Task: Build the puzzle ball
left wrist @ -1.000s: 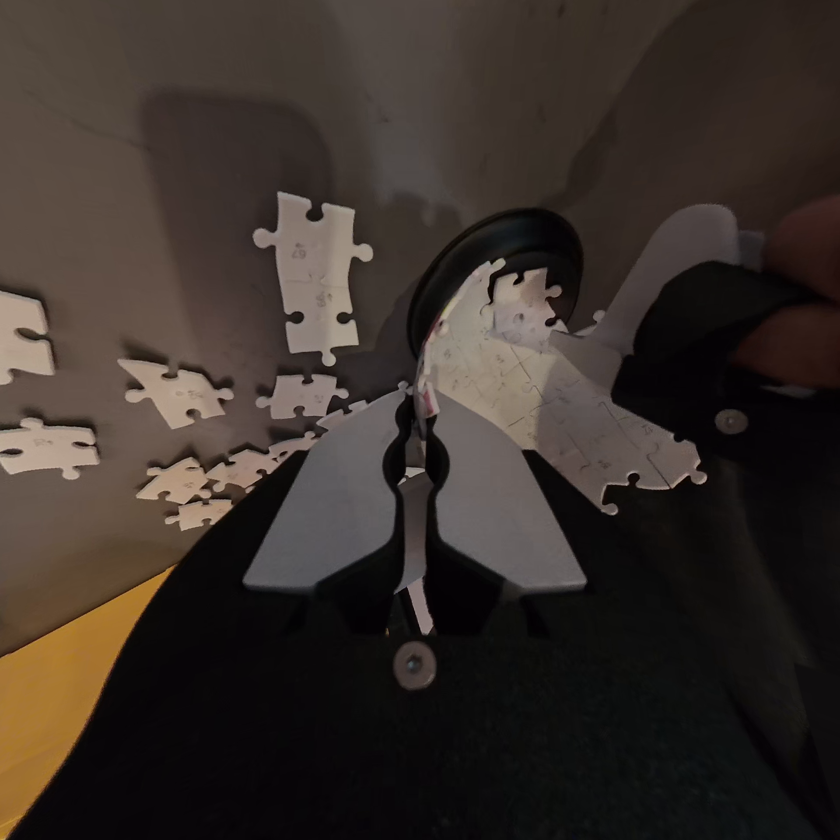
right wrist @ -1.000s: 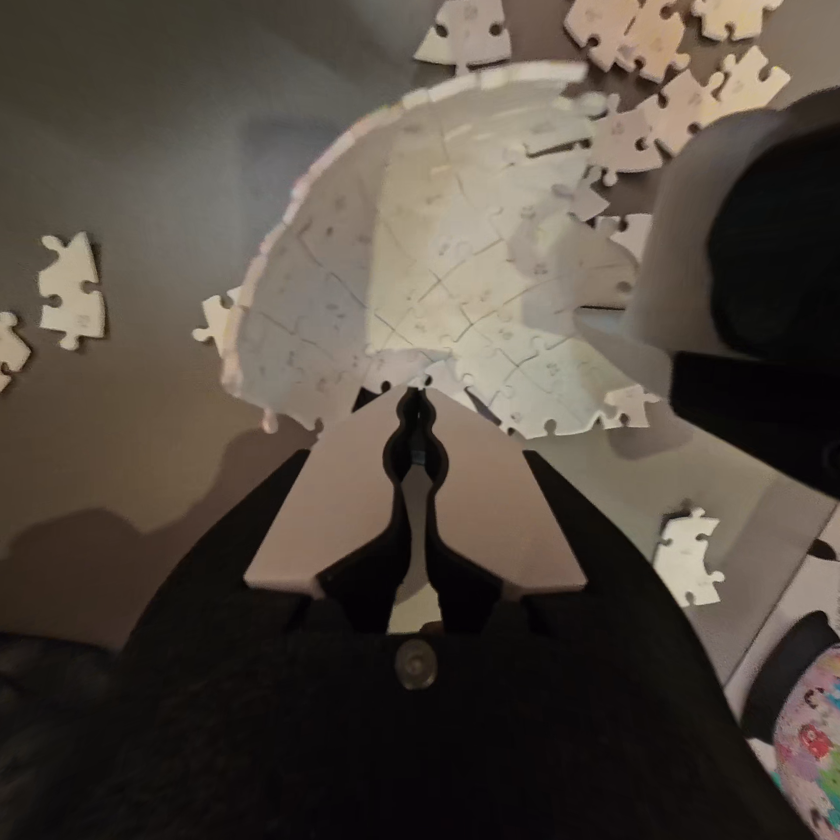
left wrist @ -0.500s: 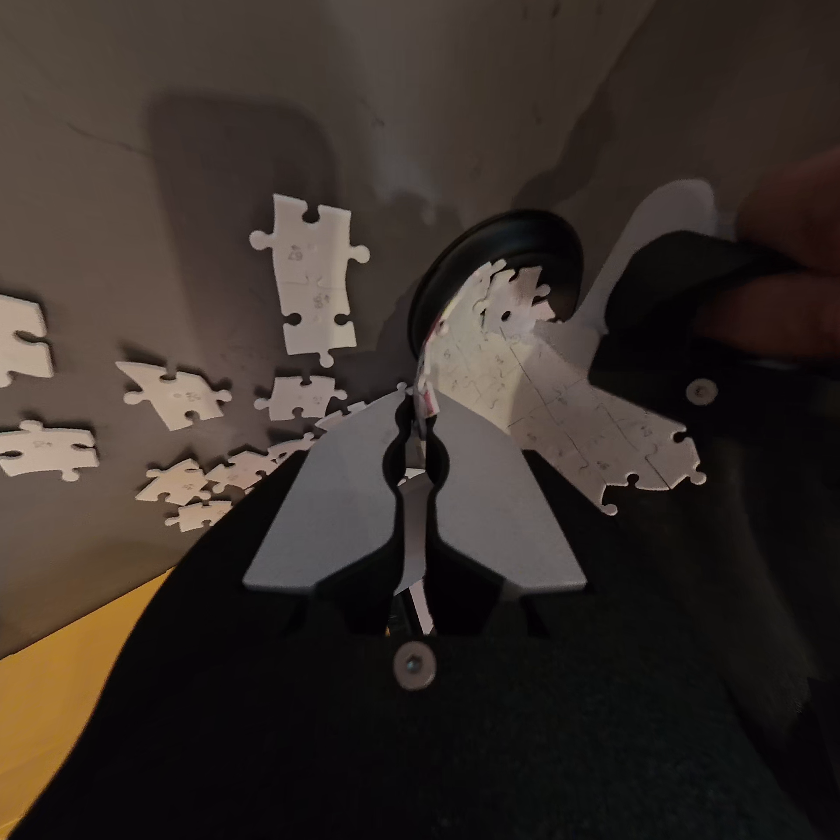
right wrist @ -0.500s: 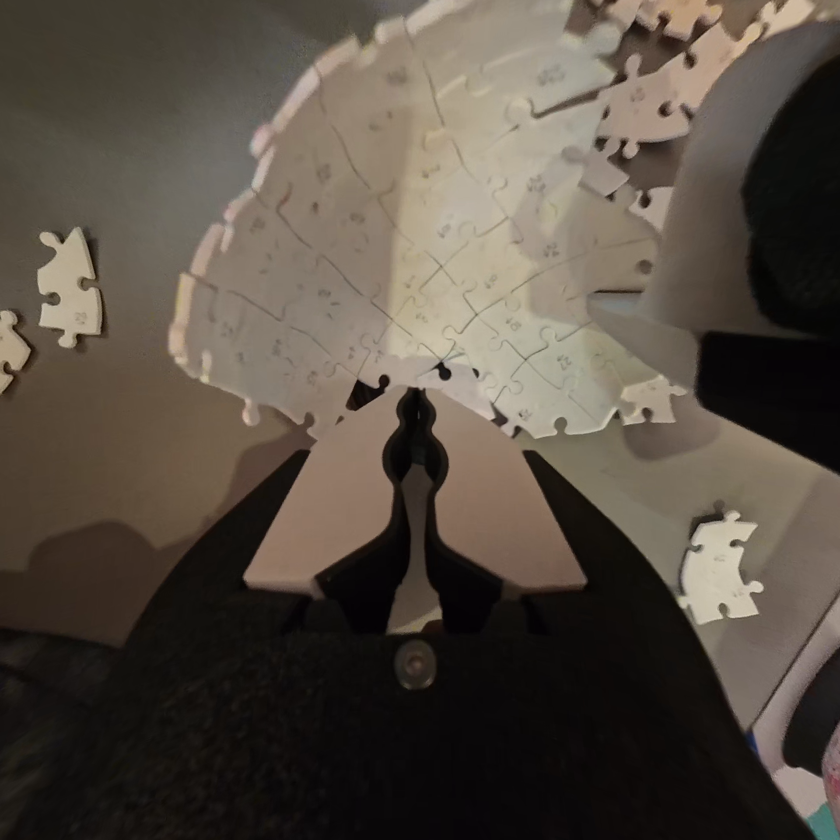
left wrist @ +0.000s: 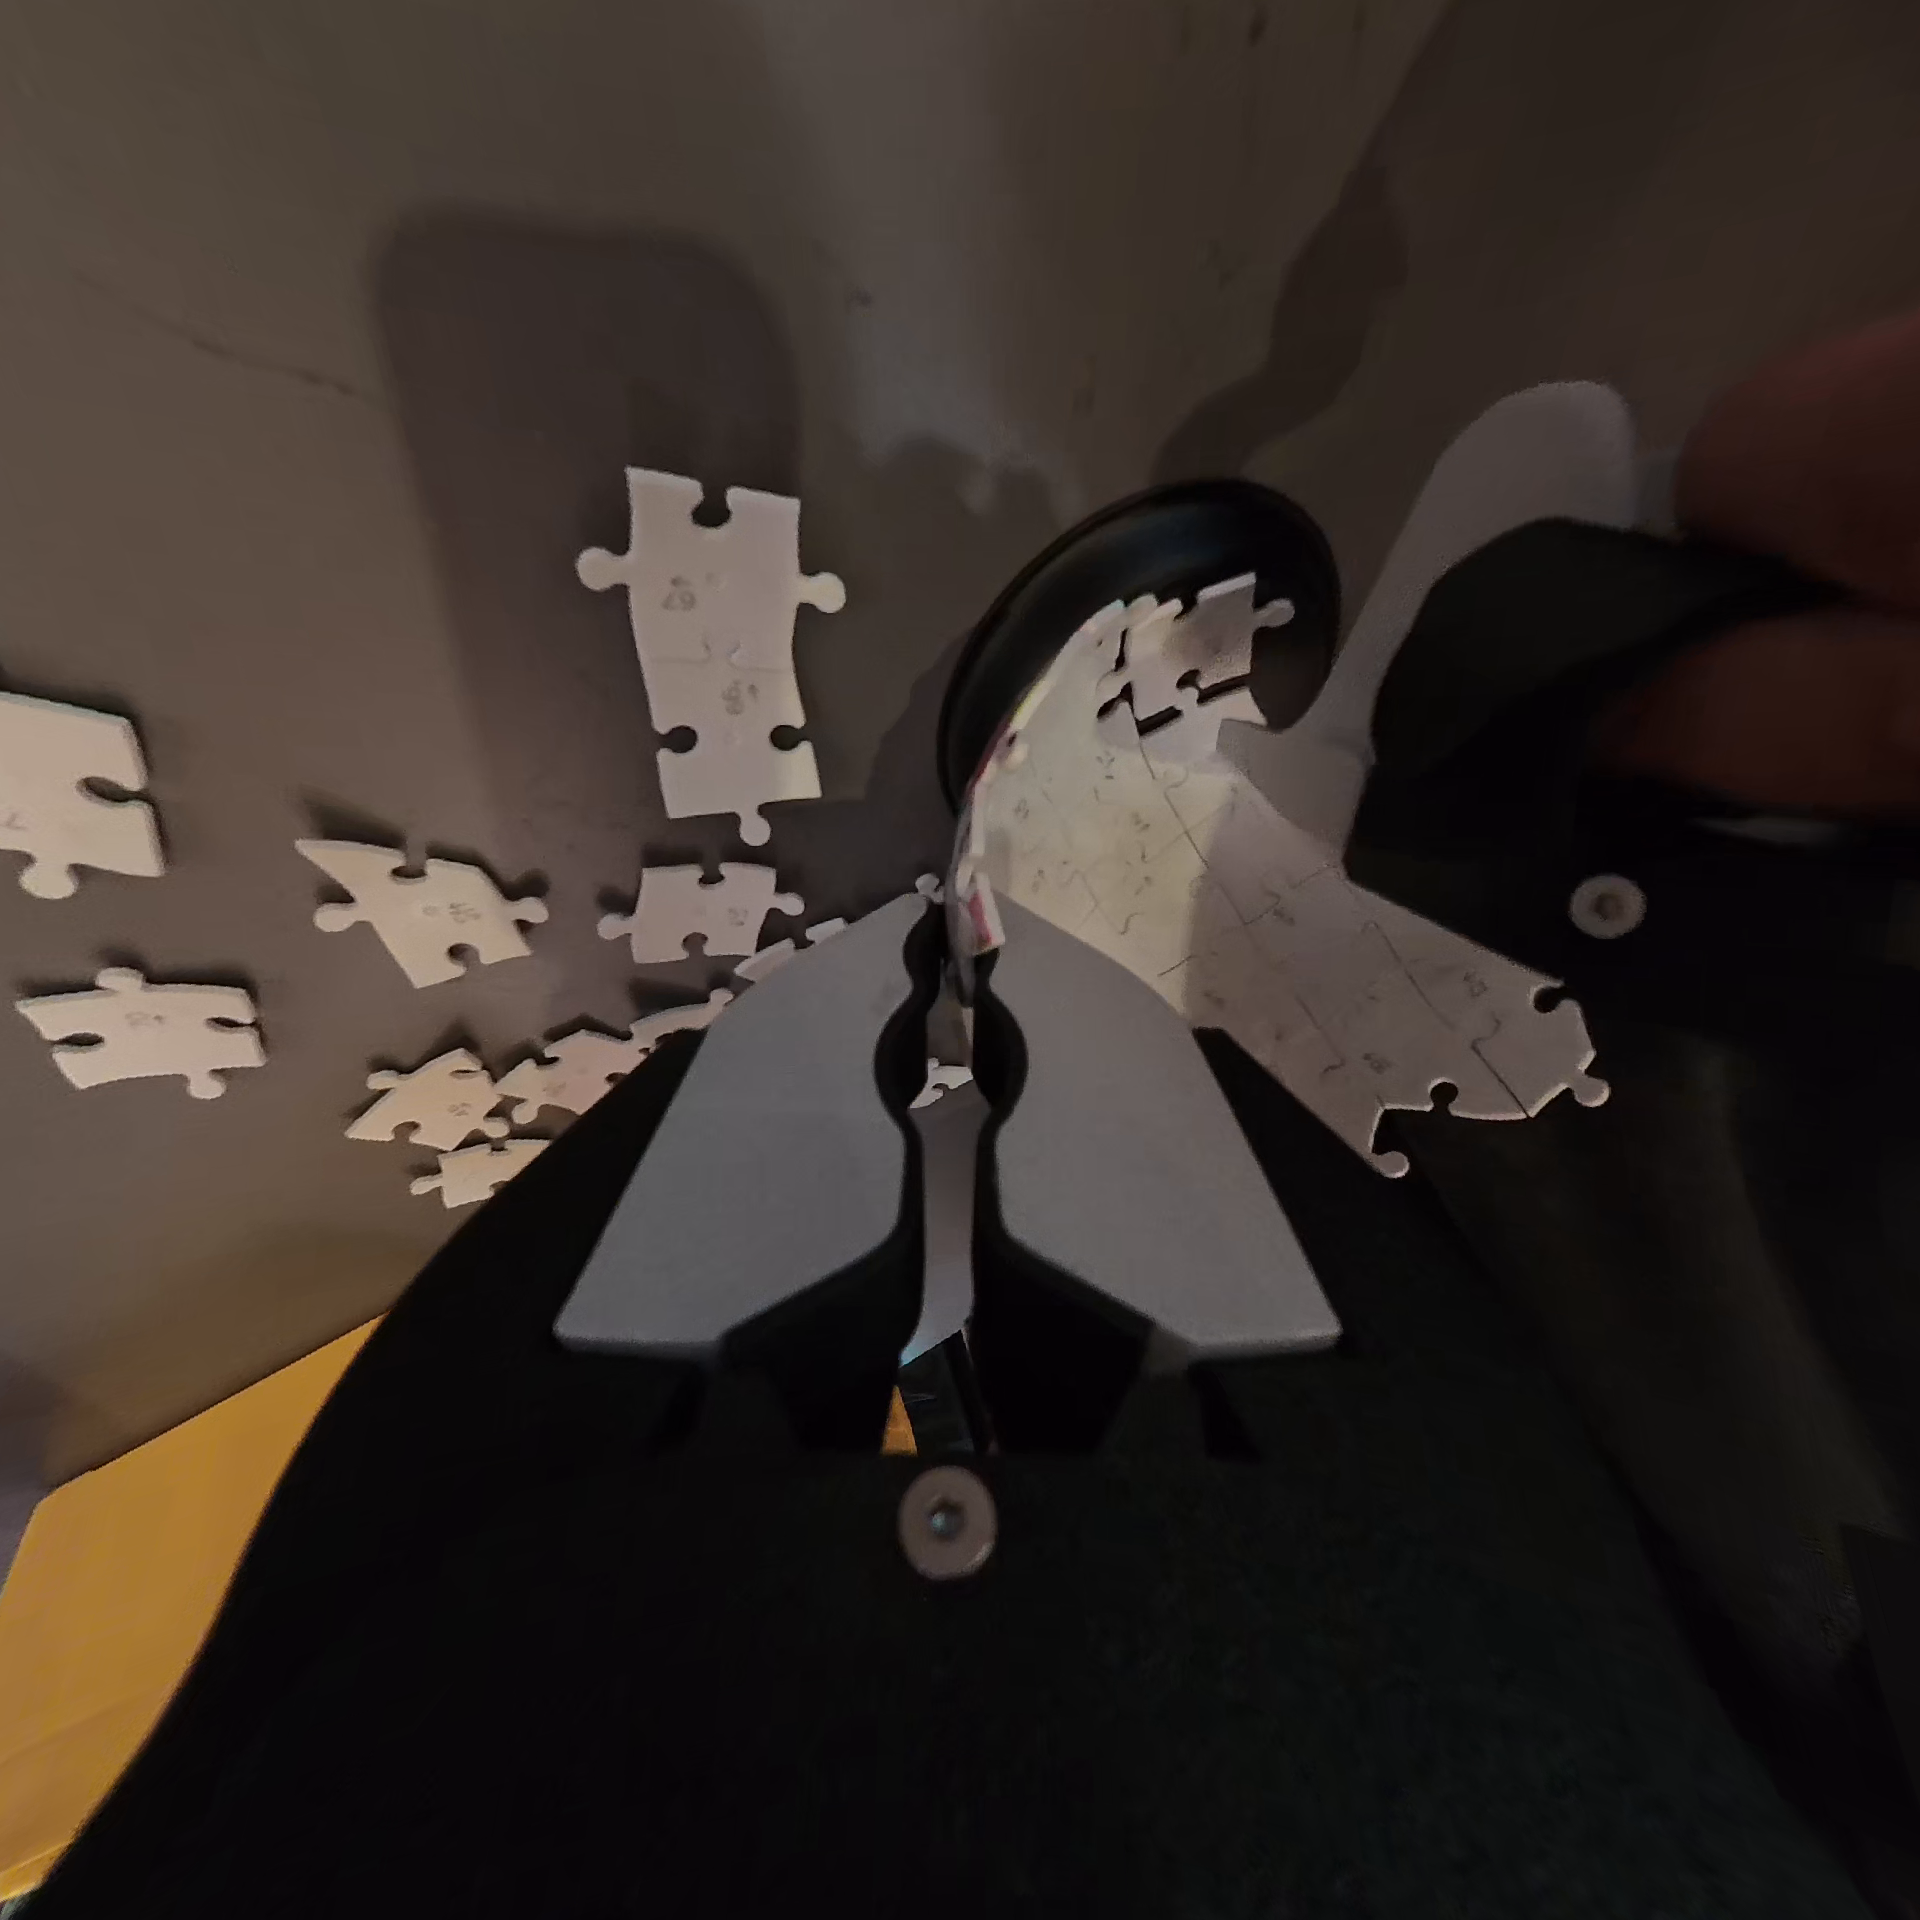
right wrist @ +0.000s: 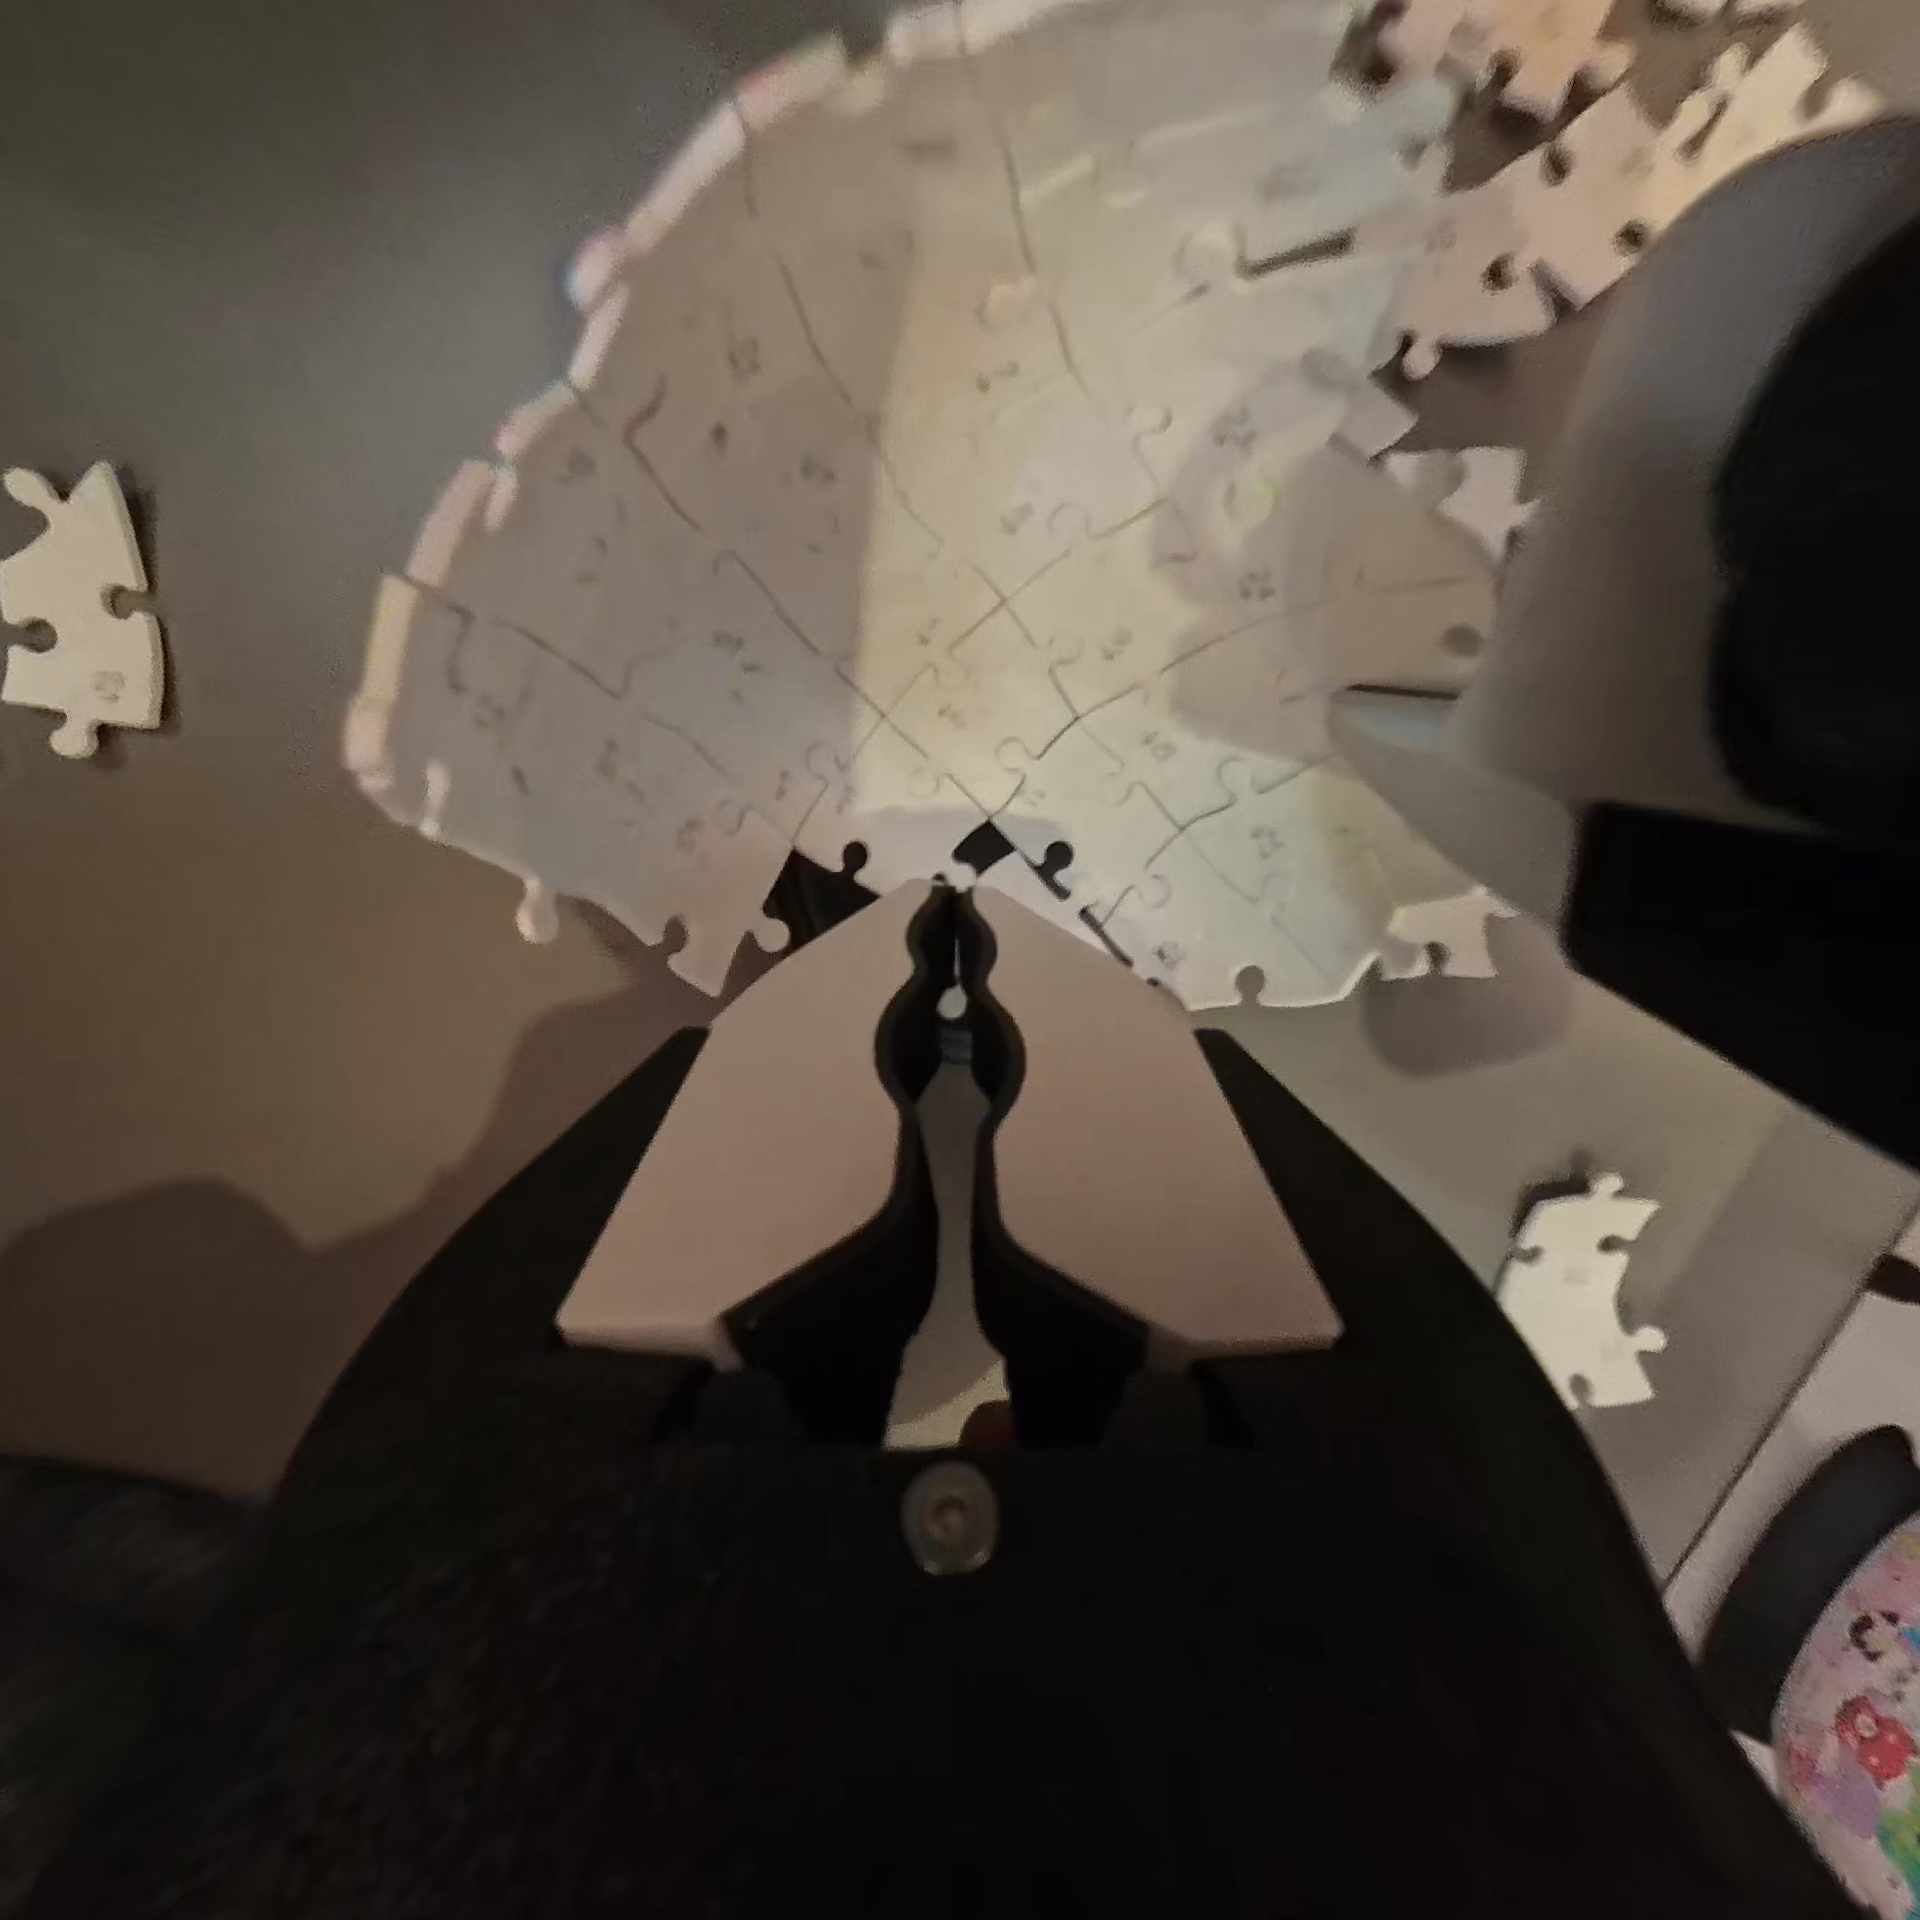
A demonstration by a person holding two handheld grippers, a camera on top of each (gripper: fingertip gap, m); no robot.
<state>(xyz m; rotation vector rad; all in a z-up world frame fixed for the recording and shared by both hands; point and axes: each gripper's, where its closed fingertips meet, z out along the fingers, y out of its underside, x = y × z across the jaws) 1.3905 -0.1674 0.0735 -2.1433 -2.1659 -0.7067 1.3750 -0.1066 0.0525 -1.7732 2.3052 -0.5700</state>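
My left gripper [left wrist: 961,940] was clamped on the edge of the partly built puzzle ball [left wrist: 1226,925], a curved white shell of interlocked pieces with its pale inner face turned toward me. The shell rose from my fingertips up and to the right, in front of a round black stand [left wrist: 1132,551] on the grey tabletop [left wrist: 312,260]. My right gripper [right wrist: 951,899] had its fingers pressed nearly together at the shell's lower rim [right wrist: 935,623]; a small pale bit showed in the gap behind the tips, but I could not tell whether I held a piece there. From the left view, the right gripper [left wrist: 1538,727] reached in at the shell's upper right. Loose white jigsaw pieces [left wrist: 436,914] lay scattered flat on the table to the left, among them a joined pair [left wrist: 727,665]. A yellow surface [left wrist: 156,1558] bordered the table's near corner.
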